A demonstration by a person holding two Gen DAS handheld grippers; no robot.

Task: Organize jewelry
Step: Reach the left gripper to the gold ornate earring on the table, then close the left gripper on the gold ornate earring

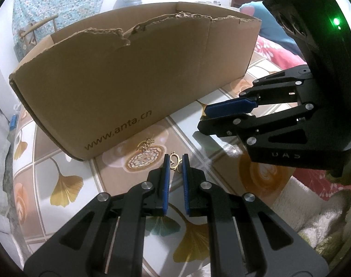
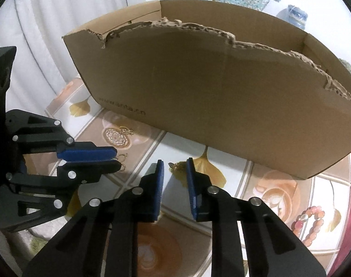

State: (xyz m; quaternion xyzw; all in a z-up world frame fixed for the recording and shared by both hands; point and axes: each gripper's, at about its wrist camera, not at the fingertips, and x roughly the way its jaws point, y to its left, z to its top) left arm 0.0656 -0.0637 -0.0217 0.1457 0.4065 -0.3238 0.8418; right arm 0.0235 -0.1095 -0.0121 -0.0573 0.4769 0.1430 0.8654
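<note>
Left wrist view: we found the left gripper [image 1: 175, 161] with jaws narrow, flanking a gold pendant [image 1: 174, 160] on the counter [image 1: 67, 161], grip unconfirmed. We found the right gripper [image 2: 175, 168] partly open around a second gold piece [image 2: 178, 166]. We counted three gold pieces, one bead bracelet [image 2: 310, 222], one cardboard box [image 2: 221, 97].
</note>
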